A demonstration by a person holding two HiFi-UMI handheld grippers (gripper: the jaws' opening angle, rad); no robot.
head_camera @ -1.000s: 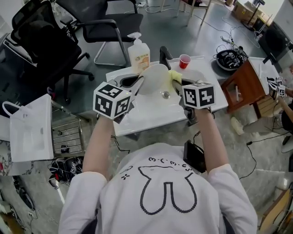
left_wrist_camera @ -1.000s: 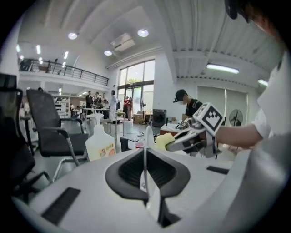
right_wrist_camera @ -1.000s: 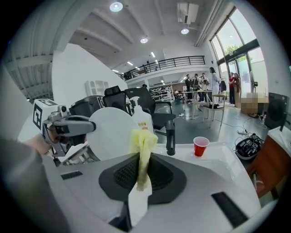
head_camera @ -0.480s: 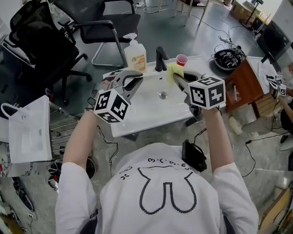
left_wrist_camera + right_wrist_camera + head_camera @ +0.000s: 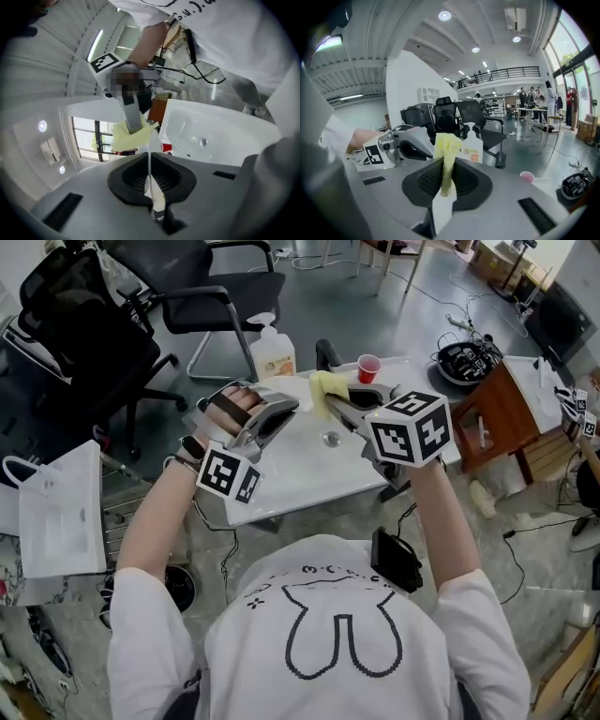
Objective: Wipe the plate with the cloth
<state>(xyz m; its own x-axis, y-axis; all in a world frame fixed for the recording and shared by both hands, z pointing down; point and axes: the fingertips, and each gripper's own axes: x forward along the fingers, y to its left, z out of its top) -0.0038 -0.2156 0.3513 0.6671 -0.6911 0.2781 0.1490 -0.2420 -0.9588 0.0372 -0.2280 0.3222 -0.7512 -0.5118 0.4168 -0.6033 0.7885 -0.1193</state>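
Observation:
My left gripper [image 5: 281, 409] hangs over the sink's left side, rolled onto its side, shut on the thin white plate [image 5: 154, 199]. In the left gripper view the plate shows edge-on as a narrow white line between the jaws. In the head view I cannot pick it out against the white sink. My right gripper [image 5: 342, 399] is shut on a bunched yellow cloth [image 5: 328, 388], which sticks up past its jaws [image 5: 449, 145]. The cloth sits just right of the left gripper's tips. I cannot tell whether it touches the plate.
A white sink [image 5: 309, 465] lies under both grippers, with a black faucet [image 5: 323, 354], a soap pump bottle [image 5: 272, 352] and a red cup [image 5: 369, 367] along its far edge. Black office chairs [image 5: 216, 287] stand behind it. A wooden table [image 5: 497, 409] is at the right.
The left gripper has rolled about a quarter turn, so the plate no longer faces the head camera. The right gripper has risen with the cloth and come closer to the left gripper.

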